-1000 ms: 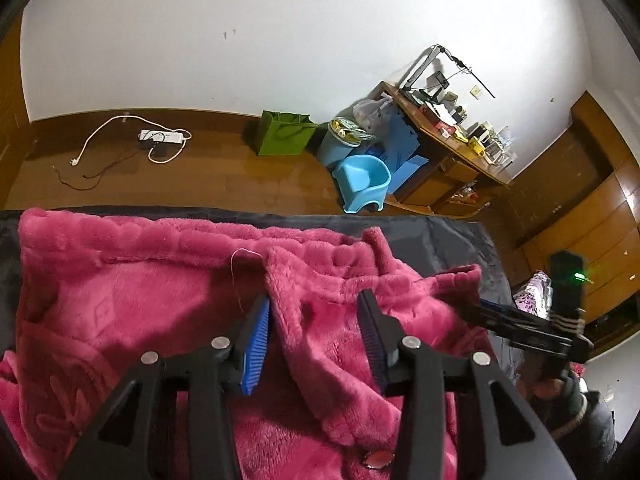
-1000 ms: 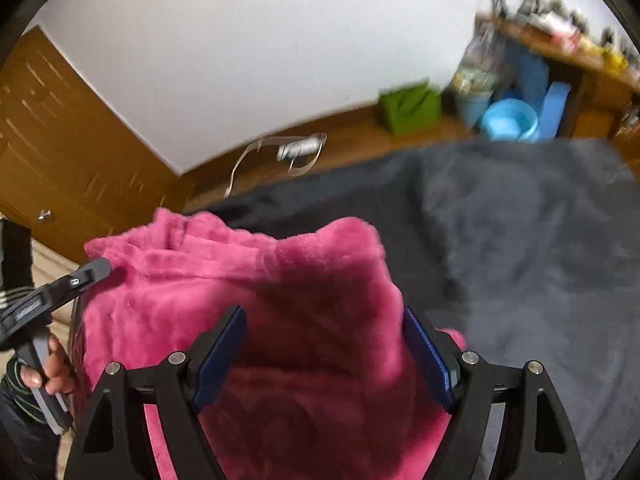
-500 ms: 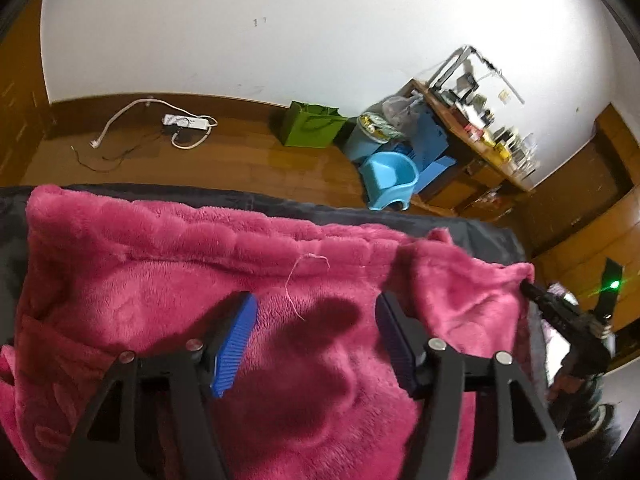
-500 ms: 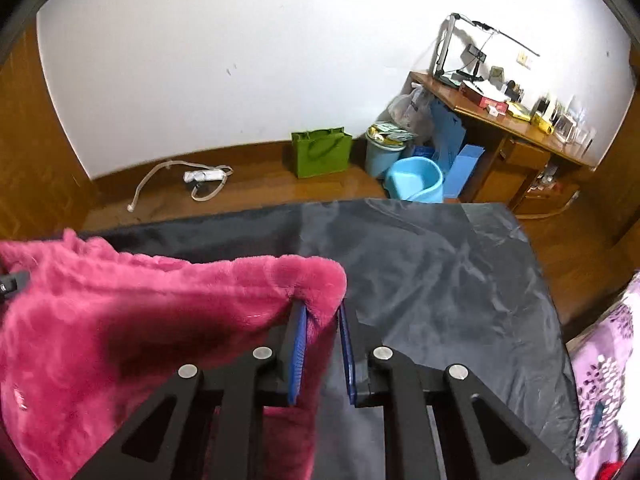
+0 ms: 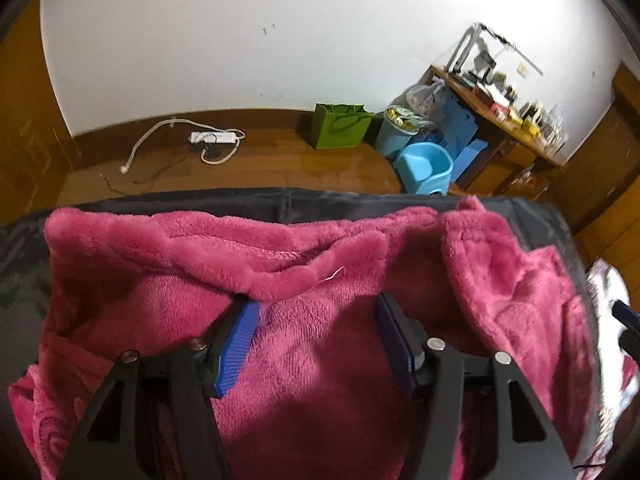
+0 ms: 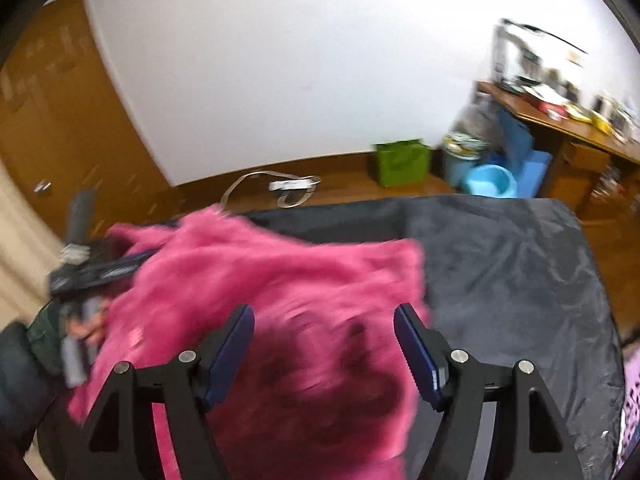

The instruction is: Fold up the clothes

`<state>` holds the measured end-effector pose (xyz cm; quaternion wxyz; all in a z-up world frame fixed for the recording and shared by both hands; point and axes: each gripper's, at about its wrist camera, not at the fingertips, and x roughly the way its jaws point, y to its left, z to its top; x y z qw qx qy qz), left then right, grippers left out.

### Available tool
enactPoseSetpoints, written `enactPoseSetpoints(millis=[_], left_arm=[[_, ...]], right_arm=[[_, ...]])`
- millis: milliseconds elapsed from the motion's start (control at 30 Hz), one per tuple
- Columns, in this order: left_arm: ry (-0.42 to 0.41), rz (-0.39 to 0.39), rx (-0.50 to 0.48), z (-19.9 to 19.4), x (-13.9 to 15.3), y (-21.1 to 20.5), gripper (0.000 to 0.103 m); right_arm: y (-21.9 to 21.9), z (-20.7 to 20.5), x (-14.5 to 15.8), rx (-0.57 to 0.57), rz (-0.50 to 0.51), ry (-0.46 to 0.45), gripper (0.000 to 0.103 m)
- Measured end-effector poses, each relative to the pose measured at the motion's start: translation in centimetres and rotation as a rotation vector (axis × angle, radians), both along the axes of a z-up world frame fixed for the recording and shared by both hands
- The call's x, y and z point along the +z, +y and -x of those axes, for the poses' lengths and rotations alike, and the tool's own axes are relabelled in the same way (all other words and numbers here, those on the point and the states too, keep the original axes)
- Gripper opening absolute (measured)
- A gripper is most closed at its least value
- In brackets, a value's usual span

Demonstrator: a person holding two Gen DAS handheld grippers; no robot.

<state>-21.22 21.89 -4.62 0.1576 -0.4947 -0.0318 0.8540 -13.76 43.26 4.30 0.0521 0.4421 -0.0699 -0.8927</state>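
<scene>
Fleece garment (image 5: 328,360), deep pink, lies bunched across the dark cover (image 6: 520,288) on our table. Our left gripper (image 5: 316,340) sits low over it with jaws spread, fabric between the blue pads (image 5: 236,348) but not pinched. Our right gripper (image 6: 324,348) is opening, jaws wide above the garment's right part, gripping nothing. A green bag (image 5: 340,126) stands on the floor by the wall.
</scene>
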Motion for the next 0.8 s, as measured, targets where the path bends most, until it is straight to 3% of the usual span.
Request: enactPoseSetpoints(millis=[100, 300, 433, 567, 800], left_arm=[[-0.008, -0.008, 0.004, -0.3, 0.5, -0.2, 0.065], [0.021, -0.059, -0.055, -3.0, 5.0, -0.7, 0.065], [0.054, -0.055, -0.137, -6.2, 7.4, -0.5, 0.069], [0.035, -0.062, -0.177, -9.0, 7.4, -0.5, 0.071], [-0.032, -0.039, -0.182, -12.1, 4.9, -0.6, 0.071]], right_arm=[[-2.5, -0.6, -2.2, 0.077, -0.011, -0.054, 0.074], [-3.0, 0.4, -6.9, 0.078, -0.069, -0.180, 0.074], [-0.9, -0.6, -5.3, 0.030, 0.053, -0.148, 0.074], [3.8, -3.9, -4.1, -0.092, 0.195, -0.116, 0.074], [10.3, -8.4, -7.4, -0.238, 0.435, -0.204, 0.074]])
